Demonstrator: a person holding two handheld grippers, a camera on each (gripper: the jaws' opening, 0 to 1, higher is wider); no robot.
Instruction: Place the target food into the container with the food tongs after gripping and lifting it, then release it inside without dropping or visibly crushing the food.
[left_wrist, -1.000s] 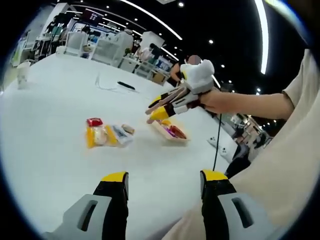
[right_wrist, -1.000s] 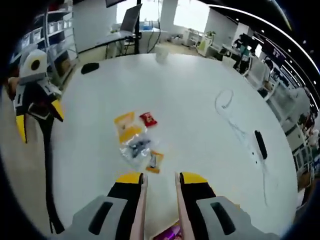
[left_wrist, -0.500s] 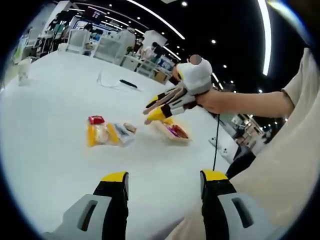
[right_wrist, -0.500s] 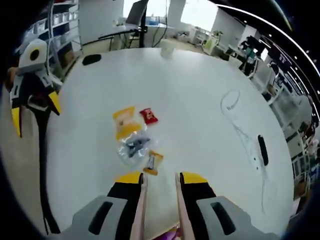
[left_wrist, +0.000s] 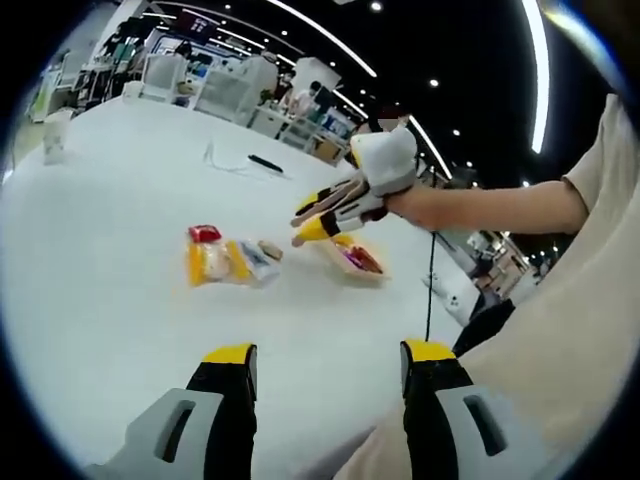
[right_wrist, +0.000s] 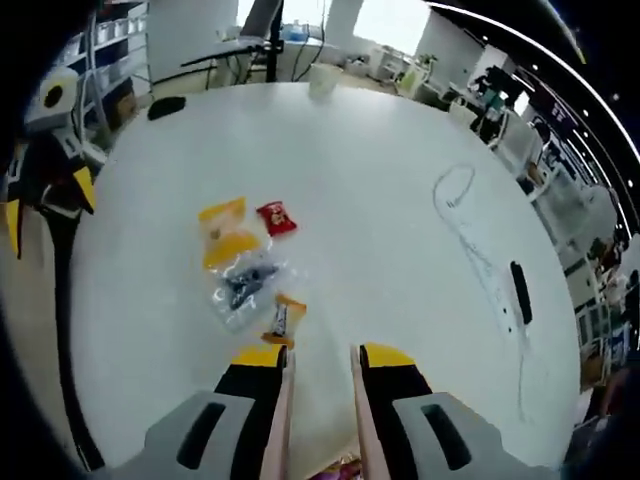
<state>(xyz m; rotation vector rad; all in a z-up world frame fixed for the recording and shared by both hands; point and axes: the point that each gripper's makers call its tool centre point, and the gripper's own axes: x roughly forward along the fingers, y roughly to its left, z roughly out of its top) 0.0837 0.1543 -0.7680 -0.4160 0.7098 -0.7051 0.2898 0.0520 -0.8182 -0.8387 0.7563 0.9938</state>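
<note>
Across the white table (left_wrist: 110, 300) we are looking from the left gripper view at a small cluster of snack packets (left_wrist: 228, 260) — a yellow bag with a red packet at its far end and a clear wrapper beside it. Just to the right of that cluster a shallow container (left_wrist: 355, 260) is sitting with pink and red contents in it. The right gripper (left_wrist: 308, 222) is hovering just above the near end of that container, its jaws pressed onto a pair of pale food tongs (right_wrist: 318, 410), whose two thin arms are running forward between the jaws in the right gripper view. Our left gripper (left_wrist: 325, 352) is hanging well back from the cluster, jaws wide and holding nothing. Beyond the cluster, farther across the table, a thin cable (right_wrist: 470, 240) and a dark remote-like bar (right_wrist: 517, 292) are lying — and a pale cup (right_wrist: 322, 78) is standing near the far edge.
</note>
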